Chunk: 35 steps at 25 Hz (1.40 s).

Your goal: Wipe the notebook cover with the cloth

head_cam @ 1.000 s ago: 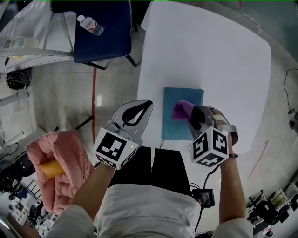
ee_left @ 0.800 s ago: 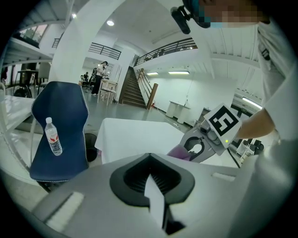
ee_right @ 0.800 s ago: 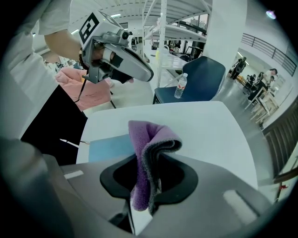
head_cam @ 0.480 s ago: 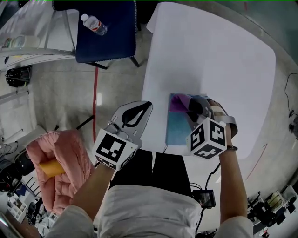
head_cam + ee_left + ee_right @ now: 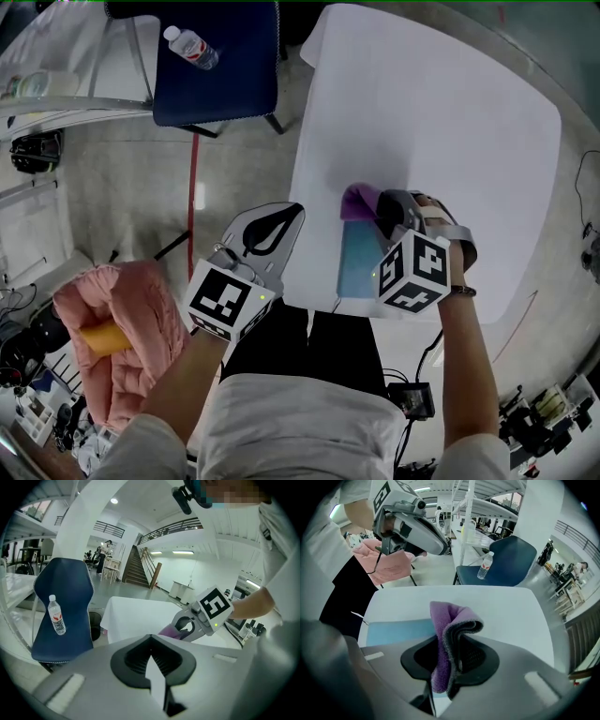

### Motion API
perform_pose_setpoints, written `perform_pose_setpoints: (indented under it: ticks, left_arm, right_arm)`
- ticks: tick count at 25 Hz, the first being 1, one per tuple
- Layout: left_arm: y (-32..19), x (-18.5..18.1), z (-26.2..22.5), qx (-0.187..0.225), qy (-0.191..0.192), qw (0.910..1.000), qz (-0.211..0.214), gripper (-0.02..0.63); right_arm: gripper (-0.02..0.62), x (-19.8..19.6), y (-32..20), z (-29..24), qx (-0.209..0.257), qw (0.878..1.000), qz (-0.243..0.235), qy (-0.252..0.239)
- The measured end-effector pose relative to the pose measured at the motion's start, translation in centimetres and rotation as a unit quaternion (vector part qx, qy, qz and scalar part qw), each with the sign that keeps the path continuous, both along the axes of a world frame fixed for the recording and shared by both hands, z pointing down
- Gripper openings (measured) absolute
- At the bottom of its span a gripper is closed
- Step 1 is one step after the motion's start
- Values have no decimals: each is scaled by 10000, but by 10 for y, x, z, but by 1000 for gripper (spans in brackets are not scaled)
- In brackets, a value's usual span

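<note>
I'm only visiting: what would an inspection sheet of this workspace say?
Surface: white rounded table.
Job's things: light blue notebook lying flat; purple cloth at its far end.
Clutter: nothing seen on the table.
Grippers: right gripper shut on purple cloth; left gripper shut, empty, beside the table.
Cables: black cable below the right arm.
Surroundings: dark blue chair holding a plastic water bottle; pink padded bundle.

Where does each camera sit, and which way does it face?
Head view: head-mounted, facing steeply down at table and notebook; left gripper, right gripper, forearms show.
Left gripper view: on left gripper, facing across the table; shut jaws show.
Right gripper view: on right gripper, facing over the notebook; jaws clamp cloth.
Both gripper views share the blue chair.
</note>
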<state>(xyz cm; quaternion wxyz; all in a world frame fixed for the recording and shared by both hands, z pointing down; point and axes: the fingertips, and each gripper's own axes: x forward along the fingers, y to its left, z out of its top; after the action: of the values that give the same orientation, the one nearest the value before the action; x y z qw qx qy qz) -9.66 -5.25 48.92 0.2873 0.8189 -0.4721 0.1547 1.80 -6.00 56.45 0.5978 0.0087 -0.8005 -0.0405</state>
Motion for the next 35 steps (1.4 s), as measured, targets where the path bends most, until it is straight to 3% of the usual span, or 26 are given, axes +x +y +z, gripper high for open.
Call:
perform_pose_setpoints:
  ticks: [8, 35]
  left_arm:
    - [1, 5, -1, 5, 63, 10000, 34, 0]
    - [21, 24, -1, 20, 44, 9996, 267, 0]
  right_arm:
    - [110, 0, 10, 3, 125, 9995, -244, 175]
    - [109, 13, 68, 5, -198, 9996, -78, 166]
